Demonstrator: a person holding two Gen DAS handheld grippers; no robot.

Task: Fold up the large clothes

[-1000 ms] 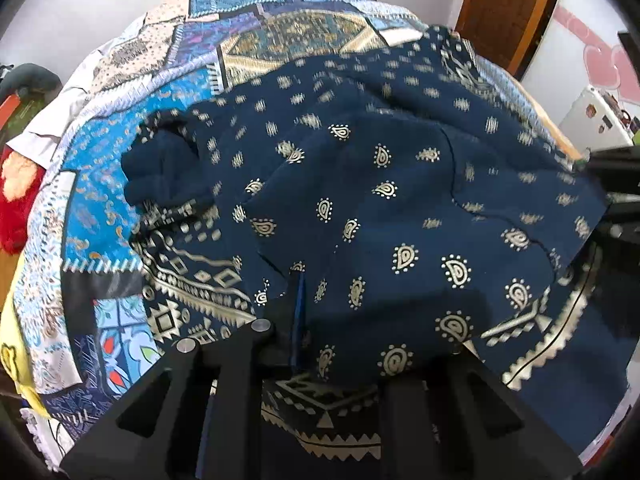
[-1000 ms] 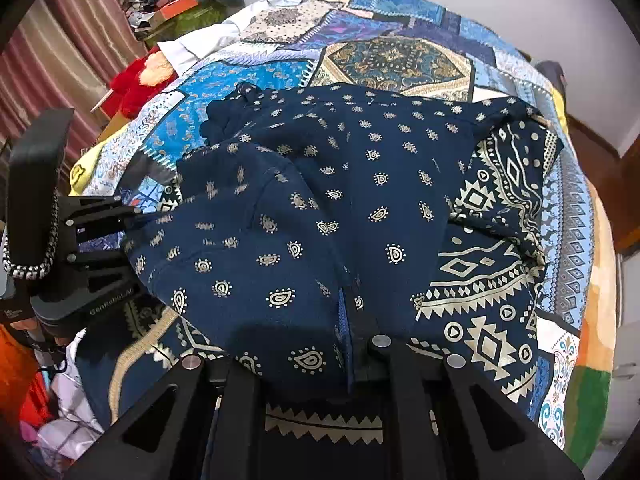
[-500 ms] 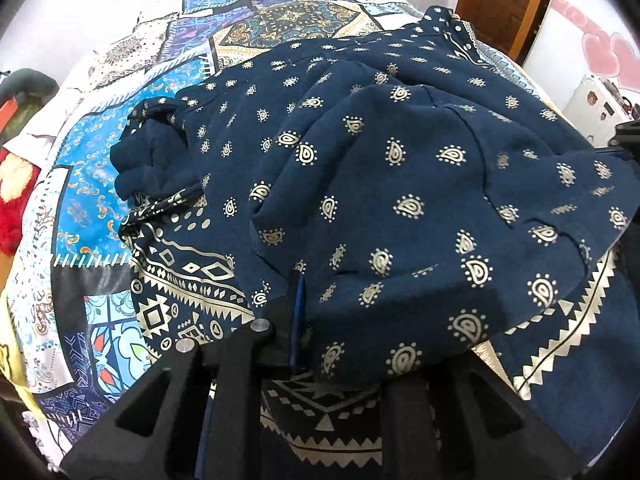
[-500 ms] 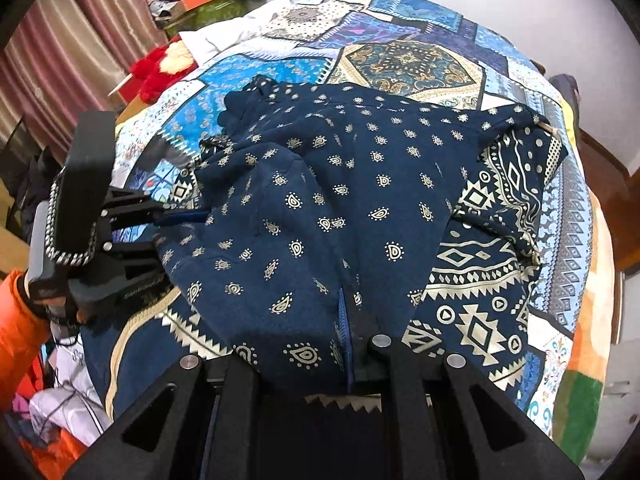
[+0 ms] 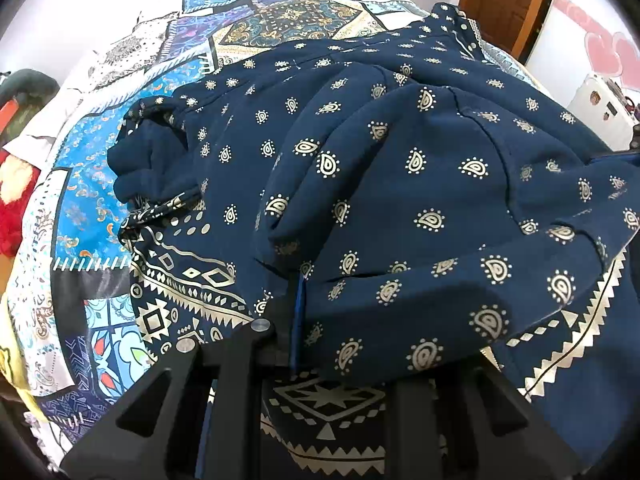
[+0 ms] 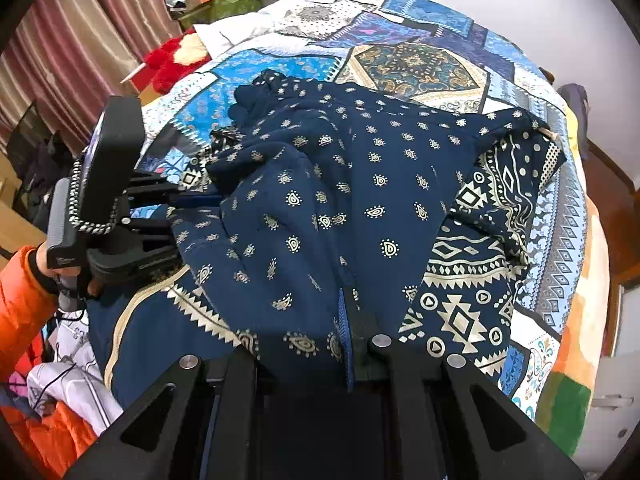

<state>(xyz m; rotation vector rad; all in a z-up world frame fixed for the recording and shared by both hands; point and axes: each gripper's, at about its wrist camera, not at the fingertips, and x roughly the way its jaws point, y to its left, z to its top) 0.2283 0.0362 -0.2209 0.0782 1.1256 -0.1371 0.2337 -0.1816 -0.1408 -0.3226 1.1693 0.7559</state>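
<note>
Both grippers angled down, pinching garment

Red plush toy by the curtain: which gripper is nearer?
Left. In the right wrist view the left gripper sits at the garment's edge on the side toward the red plush toy; the right gripper grips the hem farther away.

My left wrist camera looks steeply down, close over the navy garment toward the door. My right wrist camera faces the curtains. Both share the garment and patchwork bed.
</note>
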